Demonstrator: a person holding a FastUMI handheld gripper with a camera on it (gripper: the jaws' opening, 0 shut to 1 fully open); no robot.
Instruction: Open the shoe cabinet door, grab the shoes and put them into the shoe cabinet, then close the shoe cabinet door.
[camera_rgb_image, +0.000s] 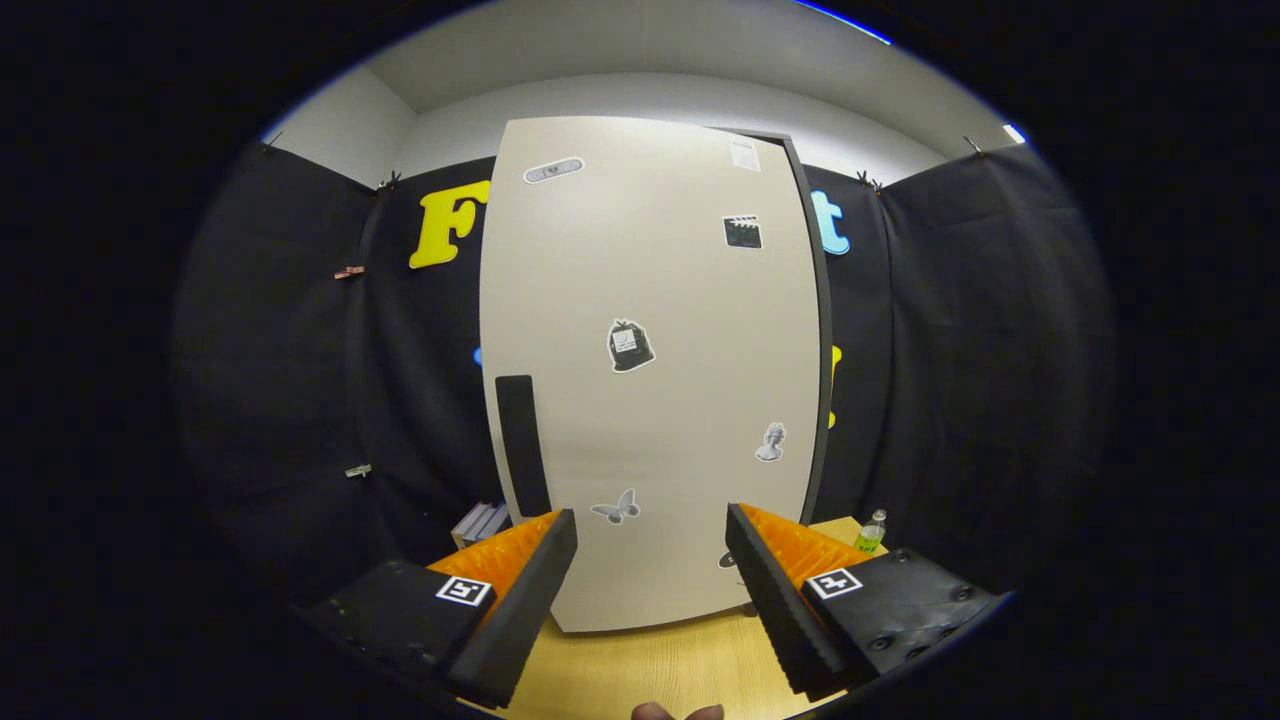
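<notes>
A tall beige shoe cabinet stands on the wooden table straight ahead of me. Its door is shut and carries several small stickers. A black vertical handle sits near the door's lower left edge, just beyond my left finger. My gripper is open, fingers spread wide with only the cabinet's lower front showing between them. It hangs a short way in front of the door without touching it.
The wooden table runs under the fingers up to the cabinet's foot. A small green-labelled bottle stands to the right of the cabinet. Something grey and flat lies at its left. A fingertip peeks in below.
</notes>
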